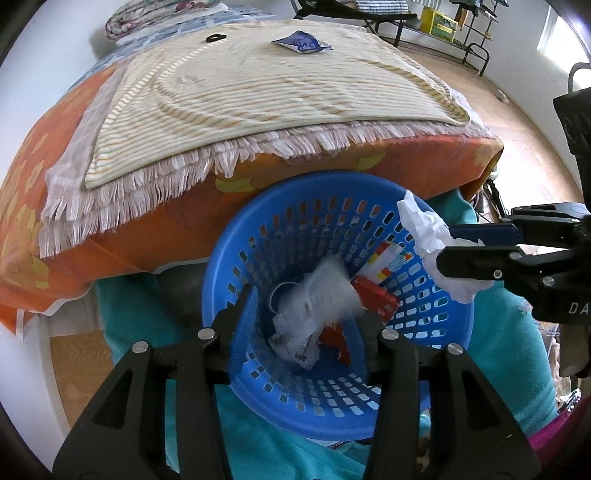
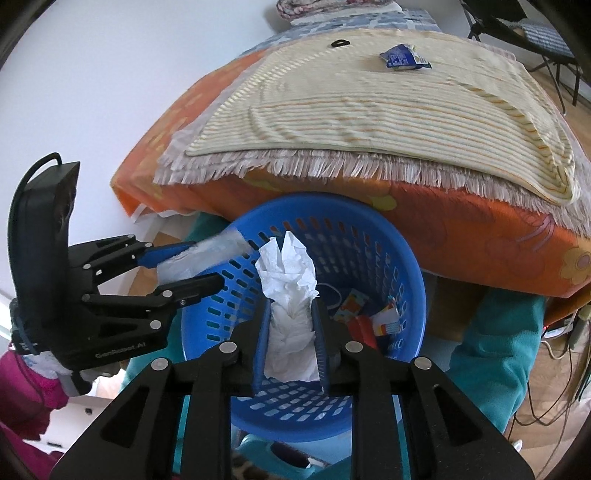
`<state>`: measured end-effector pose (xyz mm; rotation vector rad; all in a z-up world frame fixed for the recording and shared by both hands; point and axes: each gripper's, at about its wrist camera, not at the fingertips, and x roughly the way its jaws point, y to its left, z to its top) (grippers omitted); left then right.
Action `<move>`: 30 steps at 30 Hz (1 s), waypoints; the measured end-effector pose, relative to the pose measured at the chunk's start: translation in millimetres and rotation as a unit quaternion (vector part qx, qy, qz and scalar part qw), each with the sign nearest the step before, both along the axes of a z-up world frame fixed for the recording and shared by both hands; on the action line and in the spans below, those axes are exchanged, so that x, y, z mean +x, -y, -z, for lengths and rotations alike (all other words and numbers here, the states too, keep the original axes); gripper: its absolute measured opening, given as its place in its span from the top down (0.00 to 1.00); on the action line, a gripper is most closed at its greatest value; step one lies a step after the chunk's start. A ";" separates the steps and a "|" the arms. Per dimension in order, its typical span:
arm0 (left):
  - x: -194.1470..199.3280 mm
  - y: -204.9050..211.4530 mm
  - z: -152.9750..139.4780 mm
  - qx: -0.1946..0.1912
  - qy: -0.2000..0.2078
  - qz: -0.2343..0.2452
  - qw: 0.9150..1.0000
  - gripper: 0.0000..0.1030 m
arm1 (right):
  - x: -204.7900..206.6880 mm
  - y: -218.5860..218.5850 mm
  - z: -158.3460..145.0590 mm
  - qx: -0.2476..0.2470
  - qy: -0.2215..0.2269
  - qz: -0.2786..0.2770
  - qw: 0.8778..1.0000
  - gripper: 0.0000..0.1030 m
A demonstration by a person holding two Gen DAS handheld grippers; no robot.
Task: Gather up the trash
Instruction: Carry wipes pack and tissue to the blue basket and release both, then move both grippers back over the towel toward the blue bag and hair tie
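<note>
A blue perforated basket (image 1: 436, 325) (image 2: 399, 273) sits below the bed's edge and holds paper, red packaging and a colourful wrapper (image 1: 386, 260). My left gripper (image 1: 306, 314) is open over the basket's left rim; a blurred white tissue (image 1: 317, 295) is in the air between its fingers, also seen in the right wrist view (image 2: 207, 254). My right gripper (image 2: 290, 325) is shut on a crumpled white tissue (image 2: 290, 291) above the basket; it shows at the right in the left wrist view (image 1: 443, 240). A blue wrapper (image 1: 301, 42) (image 2: 402, 57) lies on the striped cloth on the bed.
The bed (image 1: 147, 229) with an orange sheet, fringed cover and striped cloth (image 2: 369, 118) overhangs the basket. A black ring (image 1: 216, 37) lies on the cloth. Teal fabric (image 1: 140, 332) surrounds the basket. A metal rack (image 1: 469, 33) stands far right. Cables (image 2: 554, 376) lie on the floor.
</note>
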<state>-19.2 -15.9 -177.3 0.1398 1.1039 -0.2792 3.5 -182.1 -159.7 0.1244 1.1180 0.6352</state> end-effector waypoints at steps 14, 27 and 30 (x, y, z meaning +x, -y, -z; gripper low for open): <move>2.9 -2.7 -4.6 0.001 0.007 -0.005 1.000 0.45 | 3.4 2.8 2.7 -0.019 -0.005 0.011 1.000 0.50; 19.7 -7.6 -22.2 -0.002 0.029 -0.008 1.000 0.29 | 11.7 13.4 -14.1 -0.046 0.019 0.035 0.998 0.38; 30.8 -8.6 -28.3 0.002 0.039 -0.005 0.999 0.29 | 16.6 14.1 -22.9 -0.052 0.033 0.037 0.997 0.37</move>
